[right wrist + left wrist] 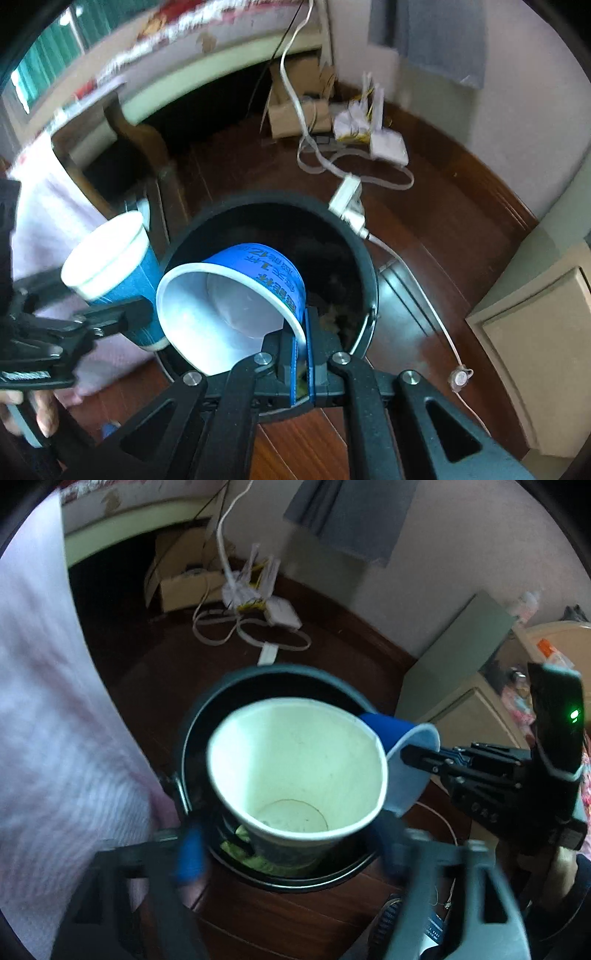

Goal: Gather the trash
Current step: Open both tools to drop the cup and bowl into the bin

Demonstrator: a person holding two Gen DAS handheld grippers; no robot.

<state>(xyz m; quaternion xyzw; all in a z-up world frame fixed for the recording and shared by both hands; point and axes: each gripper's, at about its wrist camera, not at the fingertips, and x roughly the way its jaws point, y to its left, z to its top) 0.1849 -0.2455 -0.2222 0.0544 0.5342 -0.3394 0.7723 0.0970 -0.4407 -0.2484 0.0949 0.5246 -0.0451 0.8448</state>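
A black round trash bin (192, 738) (365, 266) stands on the dark wood floor with some trash at its bottom. My left gripper (288, 849) is shut on a white paper cup (295, 760) with blue outside, held upright over the bin's near edge; in the right wrist view the cup (110, 258) is at the bin's left rim. My right gripper (303, 354) is shut on the rim of a blue paper bowl (229, 306), tilted over the bin opening. The bowl (410, 764) touches the cup's right side in the left wrist view.
White cables and a power strip (347, 203) lie on the floor behind the bin, beside a cardboard box (295, 107). A pink-white cloth (55, 720) hangs at the left. A beige cabinet (535, 350) stands at the right.
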